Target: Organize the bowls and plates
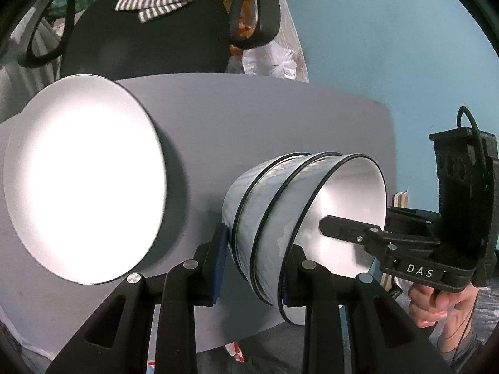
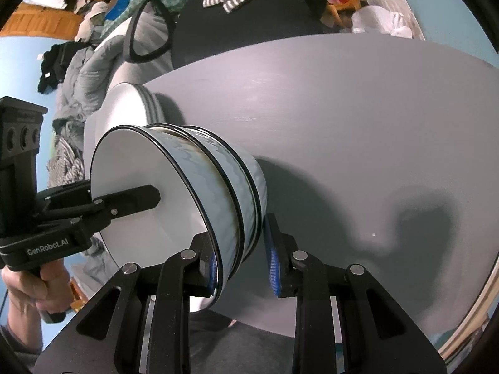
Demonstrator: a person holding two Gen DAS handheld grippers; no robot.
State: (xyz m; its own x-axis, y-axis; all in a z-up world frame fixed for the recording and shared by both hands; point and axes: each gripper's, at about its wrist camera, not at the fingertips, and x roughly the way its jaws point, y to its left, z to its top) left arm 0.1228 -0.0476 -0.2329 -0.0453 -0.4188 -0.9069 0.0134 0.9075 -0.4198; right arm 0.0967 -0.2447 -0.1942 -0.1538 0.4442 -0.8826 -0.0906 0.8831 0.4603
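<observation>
Now 3 nested bowls (image 1: 280, 215), both grippers (image 1: 252, 268) (image 2: 243, 265) clamping rims; 1 plate stack (image 1: 84, 180).

Glossy glazed bowls (image 1: 280, 218) here, smooth white inside, pale blue wavy pattern outside, thin dark rims. The plates (image 1: 84, 180) shine so hard they blow out white. Under them, a matt grey table (image 2: 358, 124) with faint brush streaks. The left gripper (image 1: 252, 268) looks like matt black plastic, silvery metal pins, ribbed blue pads; the right gripper (image 2: 241, 265) is the same. Behind it, striped knitted cloth (image 1: 159, 3) on a dull black chair (image 1: 149, 46).
</observation>
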